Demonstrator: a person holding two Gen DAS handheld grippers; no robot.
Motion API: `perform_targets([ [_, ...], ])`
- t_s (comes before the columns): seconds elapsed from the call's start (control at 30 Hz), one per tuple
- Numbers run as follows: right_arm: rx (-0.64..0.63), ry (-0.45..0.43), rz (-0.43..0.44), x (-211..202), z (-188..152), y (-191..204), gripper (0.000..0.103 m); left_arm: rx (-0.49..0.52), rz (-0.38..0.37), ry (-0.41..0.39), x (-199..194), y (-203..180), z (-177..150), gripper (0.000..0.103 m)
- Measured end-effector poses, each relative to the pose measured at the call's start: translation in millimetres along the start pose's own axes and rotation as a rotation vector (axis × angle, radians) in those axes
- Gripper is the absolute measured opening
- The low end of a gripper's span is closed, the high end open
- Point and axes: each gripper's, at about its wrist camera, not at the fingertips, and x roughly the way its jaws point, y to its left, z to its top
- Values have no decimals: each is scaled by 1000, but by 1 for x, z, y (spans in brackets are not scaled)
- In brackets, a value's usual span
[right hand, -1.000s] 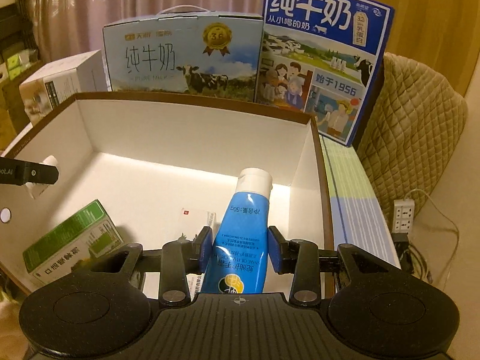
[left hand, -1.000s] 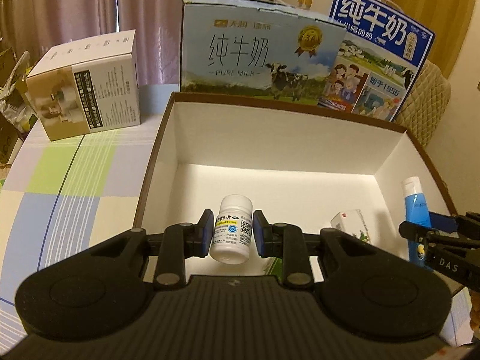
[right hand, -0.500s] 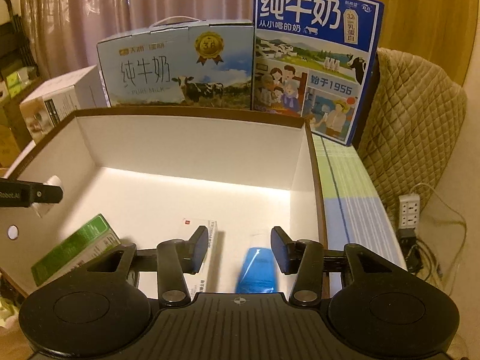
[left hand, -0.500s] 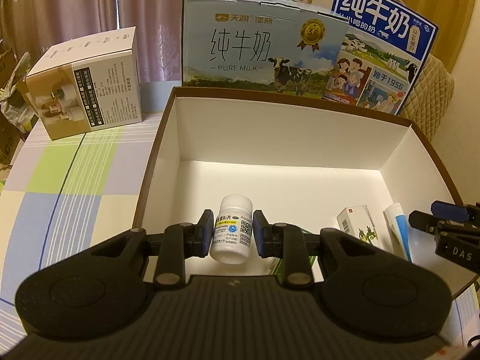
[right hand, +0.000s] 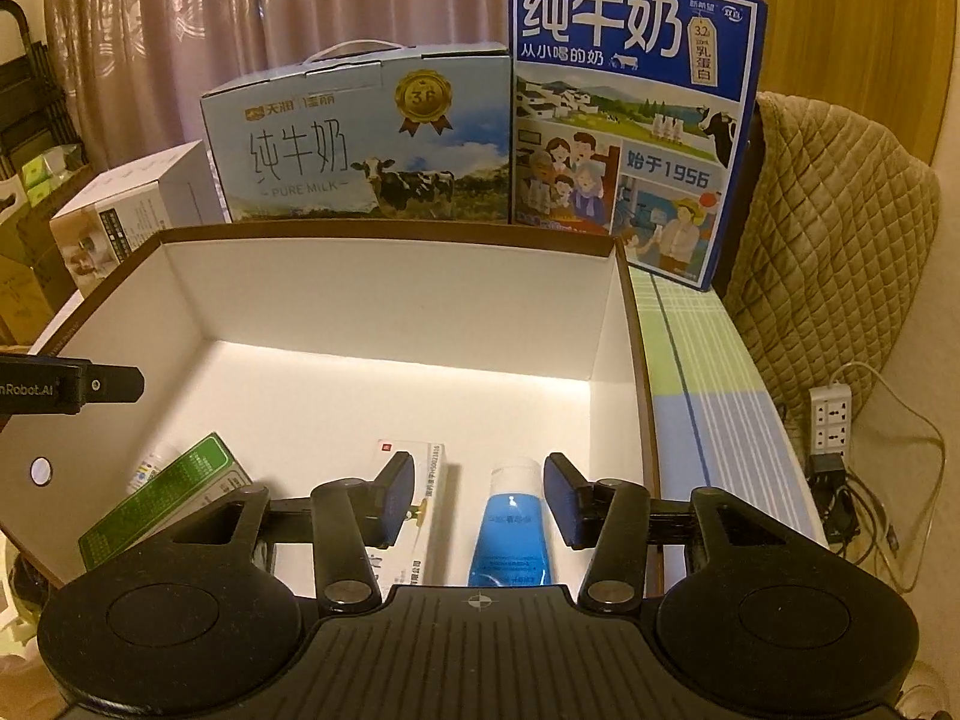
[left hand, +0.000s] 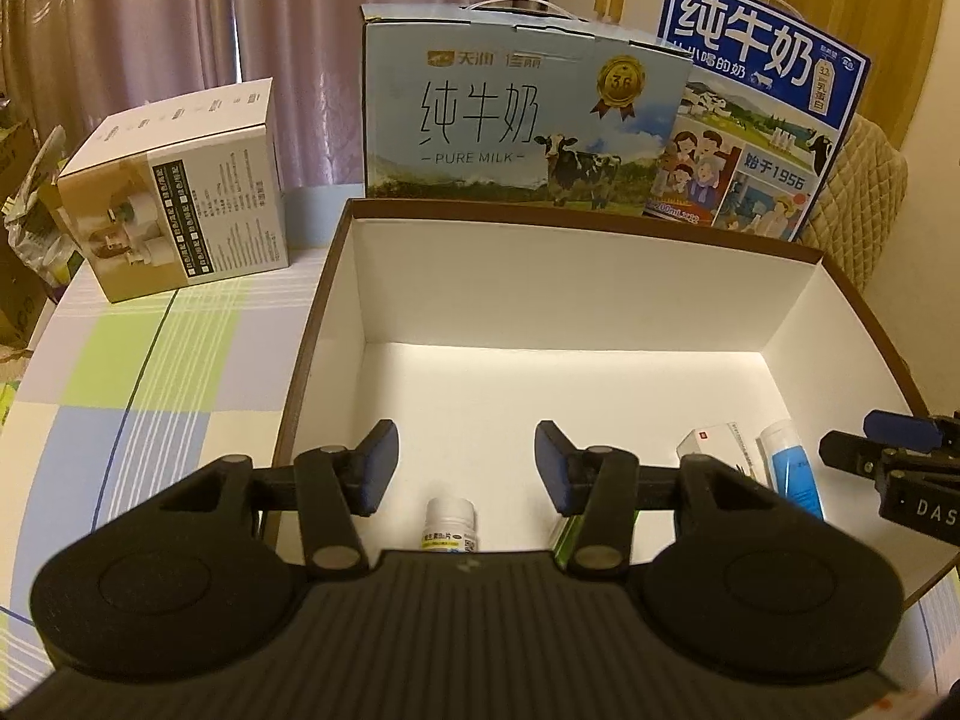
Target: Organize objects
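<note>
Both grippers hanging over the near edge of the open white box (left hand: 576, 294), the one with the brown rim.

Left gripper (left hand: 465, 461): jaws opening right now, nothing pinched. White pill bottle (left hand: 450, 521) upright on the box floor just below the gap, close to the near wall, touching neither pad.

Right gripper (right hand: 477, 495): jaws spread, nothing gripped. Blue tube (right hand: 510, 525) flat on the floor under the gap, cap pointing at the far wall, close to the right wall. White carton (right hand: 414, 510) lying just left of it, apart from it.

Plenty of bare floor through the middle and along the far wall; all the clutter sits by the near wall.

Only in the right view: green carton (right hand: 162, 498) tilted in the near left corner, plus a power strip (right hand: 831, 417) and cables down on the floor past the table's right edge.

Only in the left view: the checked tablecloth (left hand: 150, 372) left of the box, with a beige product box (left hand: 180, 192) at its far edge.

Two milk cartons (left hand: 516, 120) standing behind the far wall in both views.
</note>
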Motion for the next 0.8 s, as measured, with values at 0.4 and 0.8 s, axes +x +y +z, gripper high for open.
perform_targets([
  [0.4,24,-75,44,-30,8,2,48,23,7,-11,-12,-5,2,58],
  [0.8,20,-170,129,-102,1,23,63,18,-4,-69,-75,-17,5,67],
])
